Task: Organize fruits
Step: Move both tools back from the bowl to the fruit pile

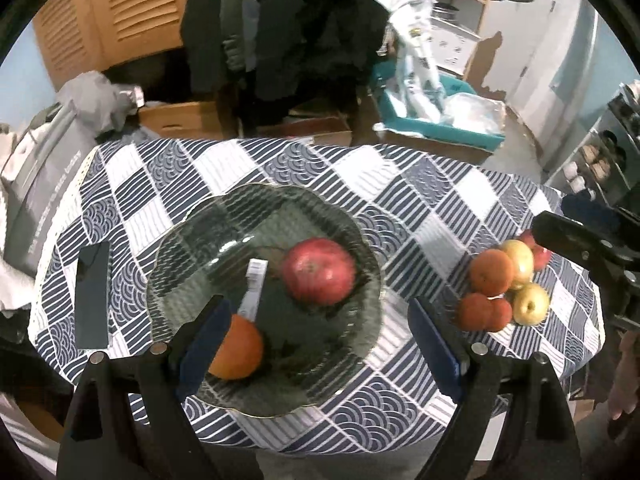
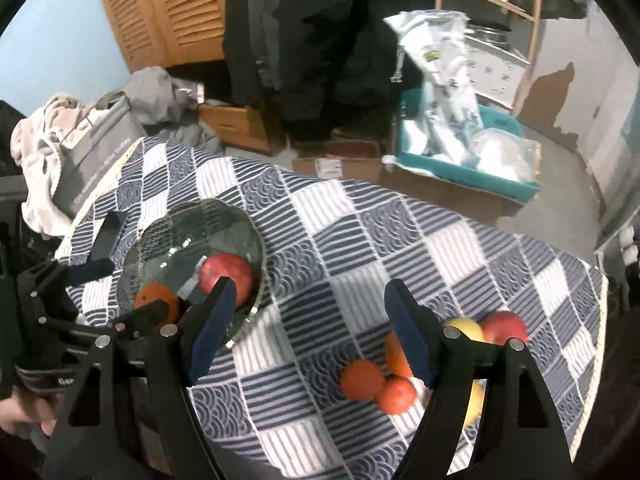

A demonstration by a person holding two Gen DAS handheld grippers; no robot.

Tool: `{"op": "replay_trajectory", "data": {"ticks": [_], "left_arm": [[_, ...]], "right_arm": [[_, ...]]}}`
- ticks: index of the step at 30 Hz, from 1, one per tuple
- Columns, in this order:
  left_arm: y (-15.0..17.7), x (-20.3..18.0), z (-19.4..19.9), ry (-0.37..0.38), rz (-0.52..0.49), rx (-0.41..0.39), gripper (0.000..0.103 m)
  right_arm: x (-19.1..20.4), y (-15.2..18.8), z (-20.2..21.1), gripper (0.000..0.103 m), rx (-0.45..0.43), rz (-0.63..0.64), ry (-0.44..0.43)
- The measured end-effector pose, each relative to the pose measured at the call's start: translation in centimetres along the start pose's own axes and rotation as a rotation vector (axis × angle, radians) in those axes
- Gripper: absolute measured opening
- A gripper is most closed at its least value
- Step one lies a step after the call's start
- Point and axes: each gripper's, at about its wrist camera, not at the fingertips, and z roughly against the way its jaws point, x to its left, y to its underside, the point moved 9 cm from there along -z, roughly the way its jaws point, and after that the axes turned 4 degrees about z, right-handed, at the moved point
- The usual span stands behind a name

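Observation:
A dark glass bowl [image 1: 188,236] sits on the checked tablecloth and holds a red apple [image 1: 319,272] and an orange [image 1: 240,350]. My left gripper [image 1: 318,344] is open over the bowl's near side, its left finger beside the orange. A pile of loose fruit lies to the right: an orange [image 1: 491,272], yellow apples [image 1: 531,304], small red-orange fruits [image 1: 476,312]. In the right wrist view my right gripper [image 2: 310,332] is open and empty, above the cloth between the bowl [image 2: 224,216] and the fruit pile [image 2: 362,380]. The left gripper [image 2: 120,292] shows at the bowl.
A black phone [image 1: 93,296] lies on the cloth left of the bowl. A white label [image 1: 253,292] is in the bowl. Beyond the table's far edge are cardboard boxes [image 1: 184,120], a teal bin with bags [image 1: 436,120], hanging dark clothes and a grey bag [image 1: 44,184].

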Motion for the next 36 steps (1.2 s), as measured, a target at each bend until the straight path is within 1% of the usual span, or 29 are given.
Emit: {"op": "replay_trajectory", "data": {"ticks": [3, 9, 17, 23, 30, 36], "left_arm": [[0.1, -1.4, 0.2, 0.012, -0.023, 0.0, 0.091], [0.3, -4.0, 0.3, 0.037, -0.06, 0.007, 0.091], [0.7, -7.3, 0.3, 0.053, -0.118, 0.014, 0.091], [0.9, -9.7, 0.0, 0.057, -0.161, 0.017, 0.091], [1.4, -11.4, -0.7, 0.049, -0.2, 0.026, 0.091], [2.1, -12.4, -2.6, 0.042, -0.225, 0.056, 0.091]], "right_arm": [[-1.4, 0.6, 1.6, 0.082, -0.022, -0.017, 0.019], [-4.2, 2.0, 3.8, 0.083, -0.047, -0.053, 0.049], [-8.7, 4.6, 5.1, 0.083, -0.045, -0.128, 0.096], [-11.2, 6.7, 5.7, 0.083, -0.033, -0.173, 0.119], [-13.1, 8.5, 5.9, 0.083, -0.018, -0.198, 0.138], [-14.4, 10.1, 4.5, 0.083, 0.035, -0.215, 0.155]]}}
